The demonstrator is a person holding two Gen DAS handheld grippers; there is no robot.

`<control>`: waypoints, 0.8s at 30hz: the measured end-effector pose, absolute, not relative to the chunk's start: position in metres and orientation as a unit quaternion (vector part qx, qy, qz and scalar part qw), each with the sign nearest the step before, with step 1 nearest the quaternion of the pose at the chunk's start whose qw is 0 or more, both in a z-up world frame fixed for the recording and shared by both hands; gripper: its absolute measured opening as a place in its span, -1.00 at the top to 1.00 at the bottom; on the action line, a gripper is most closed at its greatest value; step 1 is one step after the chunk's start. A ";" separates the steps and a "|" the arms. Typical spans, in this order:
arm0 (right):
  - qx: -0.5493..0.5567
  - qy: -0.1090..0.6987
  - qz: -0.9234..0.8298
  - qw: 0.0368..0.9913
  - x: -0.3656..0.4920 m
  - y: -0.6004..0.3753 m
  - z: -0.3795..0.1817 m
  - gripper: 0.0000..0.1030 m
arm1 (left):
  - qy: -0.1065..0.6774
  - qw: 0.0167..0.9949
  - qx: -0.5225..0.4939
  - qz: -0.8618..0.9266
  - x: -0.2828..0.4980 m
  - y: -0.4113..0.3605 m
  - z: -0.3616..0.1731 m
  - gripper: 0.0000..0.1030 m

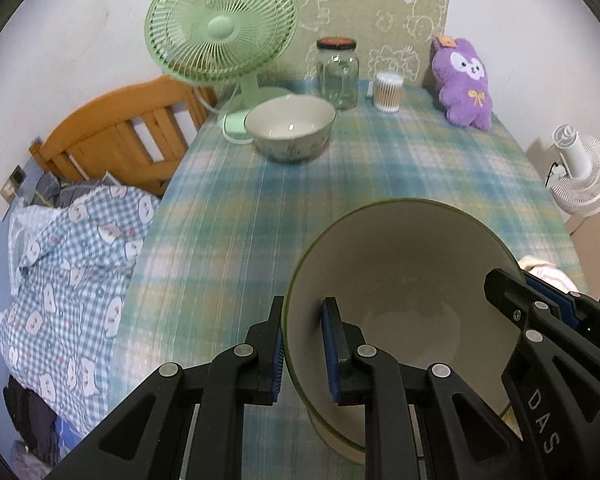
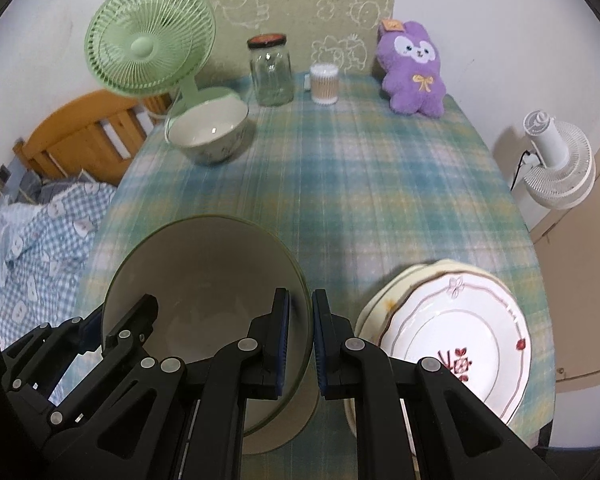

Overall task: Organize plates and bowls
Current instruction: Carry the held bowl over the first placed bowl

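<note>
A large cream bowl with a green rim (image 1: 404, 280) is held above the plaid table by both grippers. My left gripper (image 1: 304, 344) is shut on its left rim, one finger outside and one inside. My right gripper (image 2: 300, 340) is shut on its right rim; the bowl also shows in the right wrist view (image 2: 204, 276). A second cream bowl (image 1: 290, 126) stands at the far left of the table, in front of the fan; it also shows in the right wrist view (image 2: 210, 130). A stack of plates (image 2: 456, 340), the top one white with red flowers, lies at the near right.
A green desk fan (image 1: 220, 32), a glass jar (image 1: 337, 74), a tub of cotton swabs (image 1: 388, 92) and a purple plush toy (image 1: 464, 84) stand along the table's back edge. A bed with a checked quilt (image 1: 68, 272) lies left; a white fan (image 2: 556, 160) stands right.
</note>
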State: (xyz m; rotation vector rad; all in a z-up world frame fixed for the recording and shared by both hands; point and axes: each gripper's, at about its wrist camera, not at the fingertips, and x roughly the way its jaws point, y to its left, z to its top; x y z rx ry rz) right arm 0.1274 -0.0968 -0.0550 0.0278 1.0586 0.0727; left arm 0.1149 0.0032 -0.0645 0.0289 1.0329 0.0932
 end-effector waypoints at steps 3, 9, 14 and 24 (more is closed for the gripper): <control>0.013 0.514 0.036 0.857 0.124 -0.095 -0.064 0.72 | 0.500 0.865 0.017 0.049 0.111 0.004 -0.072 0.71; 0.009 0.528 0.033 0.849 0.120 -0.095 -0.077 0.72 | 0.512 0.857 0.016 0.050 0.105 0.006 -0.085 0.71; 0.009 0.540 0.027 0.841 0.115 -0.096 -0.088 0.72 | 0.524 0.850 0.016 0.046 0.102 0.004 -0.095 0.71; -0.003 0.543 0.010 0.840 0.109 -0.098 -0.099 0.72 | 0.536 0.843 0.007 0.030 0.097 0.000 -0.108 0.70</control>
